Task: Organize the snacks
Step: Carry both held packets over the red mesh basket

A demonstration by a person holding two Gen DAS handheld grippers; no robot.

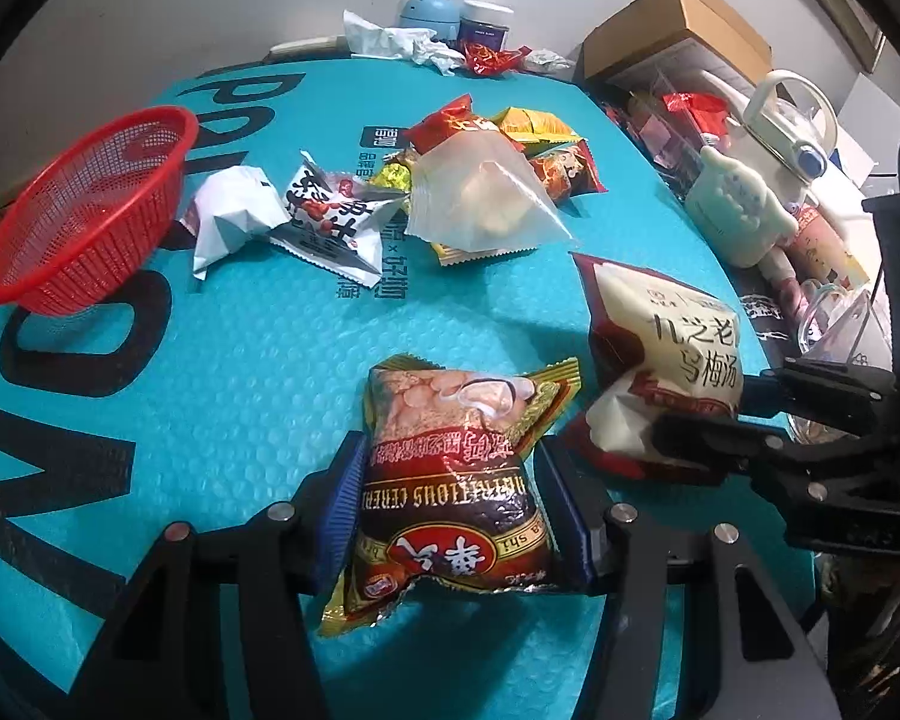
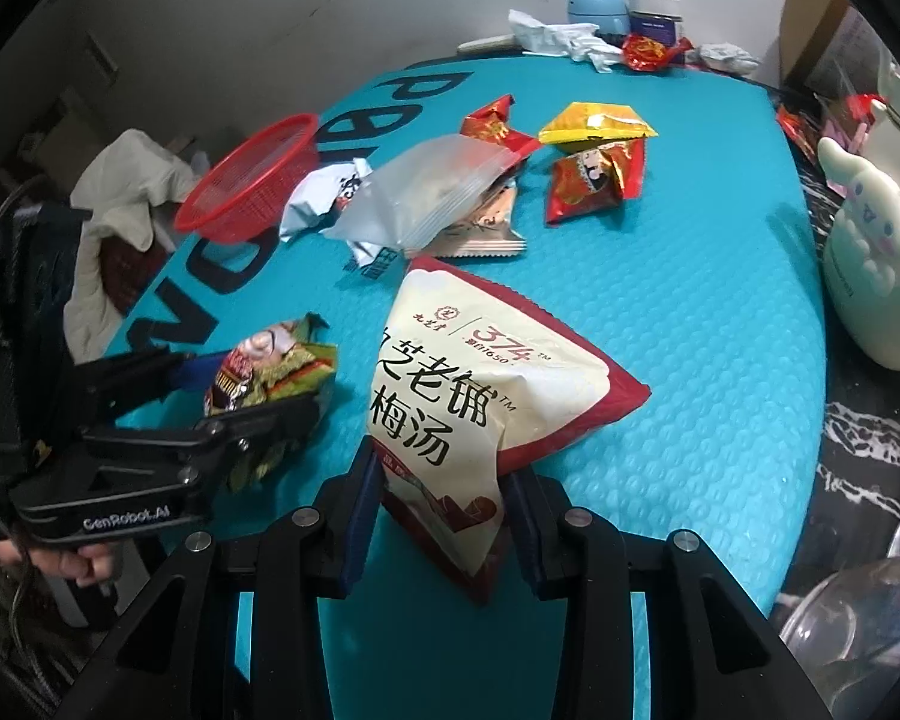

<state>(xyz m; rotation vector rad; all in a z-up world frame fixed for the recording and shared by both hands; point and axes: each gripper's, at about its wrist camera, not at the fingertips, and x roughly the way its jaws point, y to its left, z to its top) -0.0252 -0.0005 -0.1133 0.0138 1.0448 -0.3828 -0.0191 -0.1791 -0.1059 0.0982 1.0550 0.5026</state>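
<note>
My left gripper [image 1: 450, 498] is shut on a brown and gold cereal packet [image 1: 450, 456], held just above the teal mat [image 1: 240, 390]. It also shows in the right wrist view [image 2: 270, 378]. My right gripper [image 2: 441, 492] is shut on a cream and red plum-drink bag [image 2: 450, 384], also visible in the left wrist view [image 1: 660, 360]. An empty red mesh basket [image 1: 90, 216] lies tipped at the mat's left edge. A pile of snack packets [image 1: 462, 192] with a clear plastic bag [image 1: 486, 198] on top lies in the middle.
A white figurine bottle [image 2: 870, 252], a kettle [image 1: 786, 114], a cardboard box [image 1: 678, 30] and clutter line the right side. Crumpled paper [image 1: 390, 39], a blue gadget [image 1: 429, 12] and a jar [image 1: 486, 24] stand at the back. A glass bowl [image 2: 858, 618] is at the near right.
</note>
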